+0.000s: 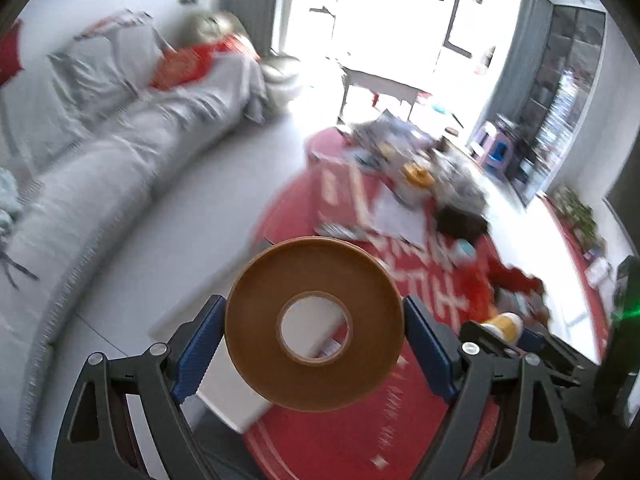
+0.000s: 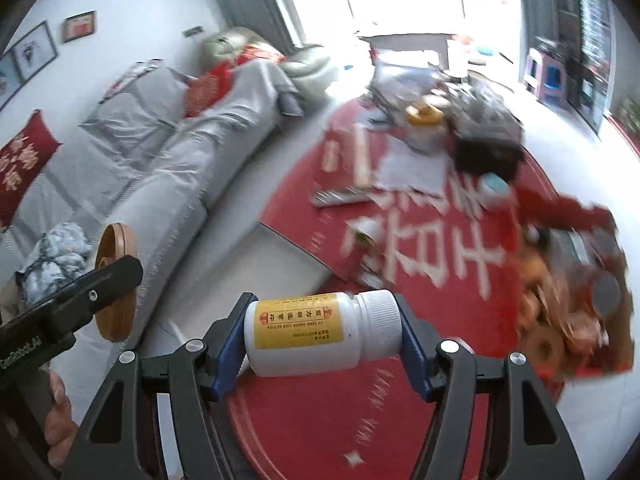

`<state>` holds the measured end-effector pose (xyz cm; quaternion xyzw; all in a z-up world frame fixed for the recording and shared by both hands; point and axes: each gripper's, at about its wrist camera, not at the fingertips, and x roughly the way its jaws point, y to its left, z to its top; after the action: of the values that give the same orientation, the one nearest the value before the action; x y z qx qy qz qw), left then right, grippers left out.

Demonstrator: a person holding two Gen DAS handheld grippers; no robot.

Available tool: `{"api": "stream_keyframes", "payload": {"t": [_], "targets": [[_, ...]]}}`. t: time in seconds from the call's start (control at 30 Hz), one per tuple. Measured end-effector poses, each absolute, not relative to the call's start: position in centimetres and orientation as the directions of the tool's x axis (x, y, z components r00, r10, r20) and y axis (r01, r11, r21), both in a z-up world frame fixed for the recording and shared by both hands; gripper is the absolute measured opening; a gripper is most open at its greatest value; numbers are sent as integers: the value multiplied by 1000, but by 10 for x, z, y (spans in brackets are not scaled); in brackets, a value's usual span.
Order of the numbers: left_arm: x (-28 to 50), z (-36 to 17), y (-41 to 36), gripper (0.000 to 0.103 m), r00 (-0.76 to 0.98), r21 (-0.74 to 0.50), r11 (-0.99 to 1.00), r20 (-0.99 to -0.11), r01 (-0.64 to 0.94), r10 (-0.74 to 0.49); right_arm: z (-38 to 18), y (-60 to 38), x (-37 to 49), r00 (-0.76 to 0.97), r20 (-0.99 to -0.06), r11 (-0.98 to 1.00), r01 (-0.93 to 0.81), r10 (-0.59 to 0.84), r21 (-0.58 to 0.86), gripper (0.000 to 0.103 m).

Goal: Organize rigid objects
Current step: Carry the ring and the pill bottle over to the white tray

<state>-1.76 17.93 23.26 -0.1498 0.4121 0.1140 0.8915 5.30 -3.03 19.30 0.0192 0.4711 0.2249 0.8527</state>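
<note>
My left gripper [image 1: 314, 330] is shut on a brown roll of packing tape [image 1: 256, 320], held upright by its edges above the red table [image 1: 328, 440]. The same tape roll [image 2: 116, 280] and the left gripper [image 2: 120, 276] show at the left of the right wrist view. My right gripper [image 2: 322, 334] is shut on a white pill bottle [image 2: 320, 332] with a yellow label and a white cap, held sideways above the red table [image 2: 360, 420].
The far half of the red table holds a clutter: papers [image 2: 412, 168], a remote [image 2: 340, 196], a dark box [image 2: 488, 152], a yellow-lidded jar [image 1: 418, 176], brown tape rolls [image 2: 548, 320]. A grey sofa [image 2: 160, 160] runs along the left. Both views are motion-blurred.
</note>
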Motion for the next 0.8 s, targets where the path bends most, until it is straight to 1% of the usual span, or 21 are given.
{"api": "stream_keyframes", "payload": {"t": [0.07, 0.13, 0.2, 0.33, 0.5, 0.63, 0.8], "targets": [[-18, 232, 195, 89, 637, -141, 920, -759, -367, 138, 201, -8, 65, 442, -786, 882, -389, 432, 266, 67], [-19, 226, 213, 89, 633, -137, 906, -757, -402, 166, 208, 7, 72, 420, -779, 863, -411, 465, 293, 67], [-18, 211, 228, 89, 613, -139, 889, -770, -436, 180, 207, 25, 80, 404, -782, 854, -424, 476, 300, 67], [-11, 174, 241, 89, 560, -94, 870, -797, -485, 226, 196, 54, 92, 372, -807, 850, -448, 459, 277, 67], [-7, 136, 260, 89, 507, -103, 846, -836, -524, 212, 170, 89, 101, 324, -841, 841, -480, 434, 249, 67], [0, 109, 269, 89, 462, -57, 829, -850, -557, 252, 153, 110, 107, 303, -861, 839, -496, 408, 223, 67], [7, 75, 282, 89, 411, -47, 812, -878, -582, 244, 122, 133, 116, 262, -887, 831, -518, 379, 202, 67]]}}
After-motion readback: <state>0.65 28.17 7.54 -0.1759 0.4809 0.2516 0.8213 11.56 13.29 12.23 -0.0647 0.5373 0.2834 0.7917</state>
